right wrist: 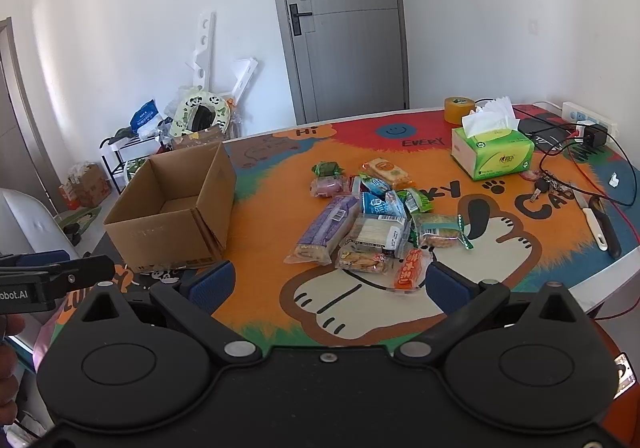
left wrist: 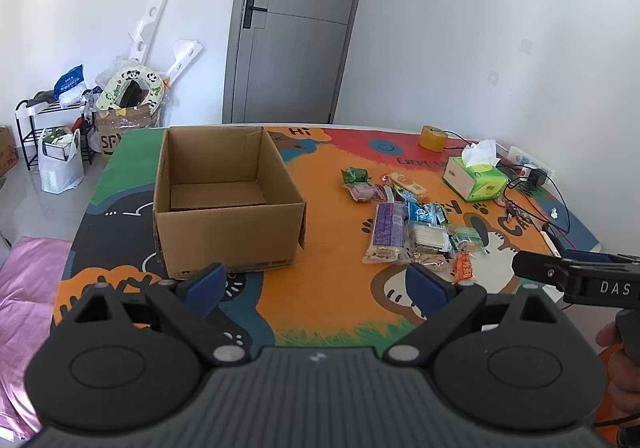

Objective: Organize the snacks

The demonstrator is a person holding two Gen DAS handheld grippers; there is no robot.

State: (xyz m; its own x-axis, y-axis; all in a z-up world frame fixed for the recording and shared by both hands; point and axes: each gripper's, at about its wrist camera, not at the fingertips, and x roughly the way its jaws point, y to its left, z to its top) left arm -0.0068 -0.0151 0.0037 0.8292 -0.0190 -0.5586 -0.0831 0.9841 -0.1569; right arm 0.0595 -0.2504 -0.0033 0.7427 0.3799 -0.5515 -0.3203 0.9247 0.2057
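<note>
Start state: snacks loose, nothing boxed.
Colourful cartoon-print table (right wrist: 256,312); open brown cardboard box (left wrist: 224,203) empty nr left edge; wrapped snack pile (right wrist: 372,224) mid-table. Left gripper (left wrist: 316,286) & right gripper (right wrist: 330,286) both wide, empty. Risk: overlapping slick wrappers, pinch drags 2 pcs.

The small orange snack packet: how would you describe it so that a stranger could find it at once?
Start at the green tissue box on the colourful table mat, then move to the snack pile beside it. The orange packet lies at the pile's near edge, closest to the right gripper. It alone is bright orange with white characters.
</note>
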